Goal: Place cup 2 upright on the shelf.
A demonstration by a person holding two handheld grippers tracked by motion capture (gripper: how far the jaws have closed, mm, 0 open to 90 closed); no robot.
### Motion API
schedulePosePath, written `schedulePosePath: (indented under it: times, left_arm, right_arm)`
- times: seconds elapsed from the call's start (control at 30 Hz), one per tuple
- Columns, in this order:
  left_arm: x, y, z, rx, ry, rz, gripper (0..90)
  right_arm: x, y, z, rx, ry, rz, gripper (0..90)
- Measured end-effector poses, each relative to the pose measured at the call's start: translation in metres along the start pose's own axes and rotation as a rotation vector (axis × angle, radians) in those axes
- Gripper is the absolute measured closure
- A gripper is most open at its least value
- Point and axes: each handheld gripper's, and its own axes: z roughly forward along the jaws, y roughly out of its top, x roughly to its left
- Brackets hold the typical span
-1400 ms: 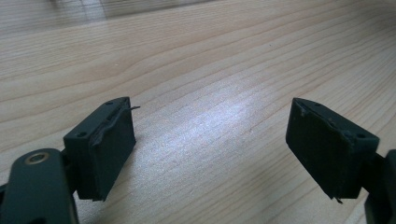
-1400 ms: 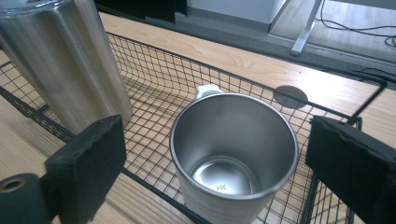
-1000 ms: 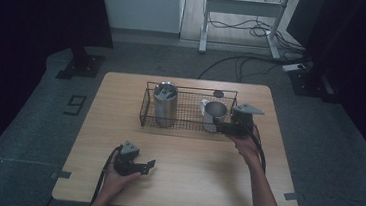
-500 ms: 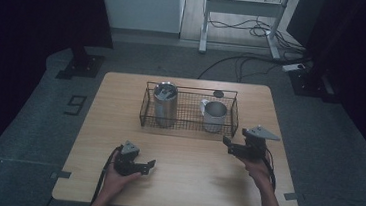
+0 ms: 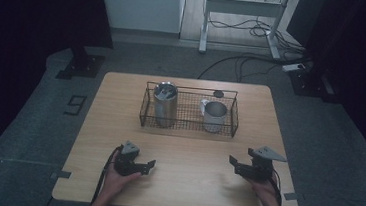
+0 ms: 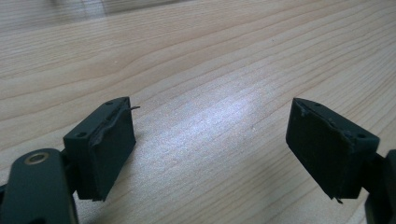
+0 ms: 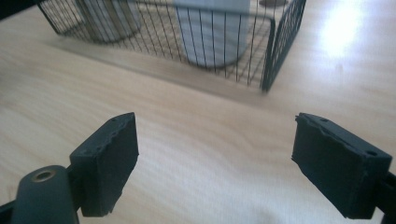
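Note:
A black wire basket (image 5: pixel 142 114) stands at the middle of the wooden table (image 5: pixel 188 189). Inside it, a tall steel tumbler (image 5: pixel 165 104) is at the left and a steel mug (image 5: pixel 214 117) with a handle at the right. My left gripper (image 5: pixel 148 165) rests near the front edge, its jaws apart over bare wood (image 6: pixel 210 144). My right gripper (image 5: pixel 234 165) sits low at the front right, pointing toward the basket (image 7: pixel 275 51) and the mug (image 7: pixel 212 37). Its jaws have just been closing and stand apart with nothing between them (image 7: pixel 215 158).
A small dark round thing (image 5: pixel 218 93) lies on the table behind the basket. Bare wood stretches between the two grippers and the basket. Beyond the table are a metal stand (image 5: pixel 239 7), floor cables and dark curtains.
The right gripper has drawn back from the basket's right end toward the front edge and come down. The left gripper has kept still.

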Motion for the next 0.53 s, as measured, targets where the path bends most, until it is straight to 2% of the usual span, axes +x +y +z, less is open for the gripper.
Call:
schedulePosePath:
  times: [0.23, 0.53]
  left_arm:
    - [0.0, 0.0, 0.0, 0.002, 0.002, 0.003, 15.9]
    - [-0.001, 0.0, 0.001, 0.006, 0.004, 0.003, 15.9]
  right_arm:
    - [-0.002, -0.017, 0.002, 0.042, -0.007, 0.007, 14.1]
    - [0.0, -0.02, 0.006, 0.053, -0.012, 0.001, 14.1]
